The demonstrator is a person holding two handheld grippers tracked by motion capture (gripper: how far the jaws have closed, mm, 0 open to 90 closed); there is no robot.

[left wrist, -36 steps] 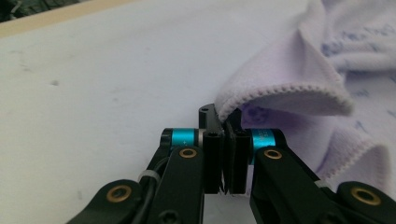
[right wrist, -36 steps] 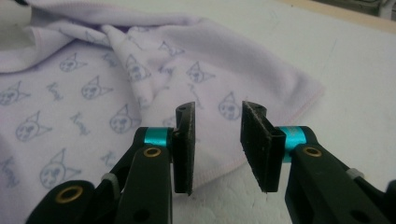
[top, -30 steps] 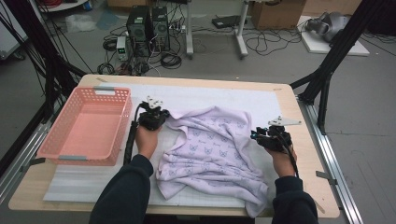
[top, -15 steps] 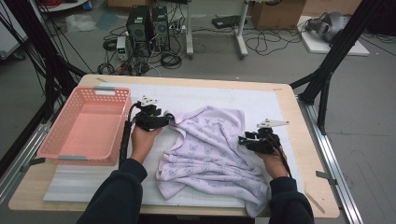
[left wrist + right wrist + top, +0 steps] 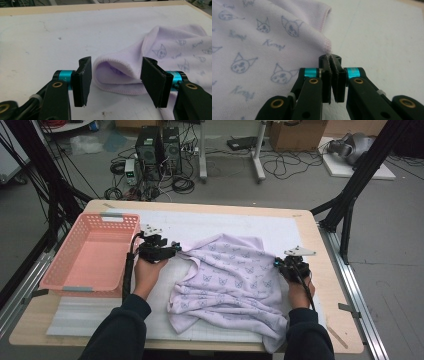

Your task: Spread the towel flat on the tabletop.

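A lilac garment with a cat print lies crumpled on the white mat. My left gripper is at its left corner. In the left gripper view the jaws stand open after just opening. A rolled fold of the garment lies between the pads without being pressed. My right gripper is at the garment's right edge. In the right gripper view its jaws have just closed and pinch the stitched hem of the garment.
A pink plastic basket stands on the left part of the wooden table. The white mat is bare behind the garment. Beyond the table's far edge, computers and cables lie on the floor.
The right hand dipped in toward the garment's right edge and sits there now. The left hand has stayed at the garment's left corner.
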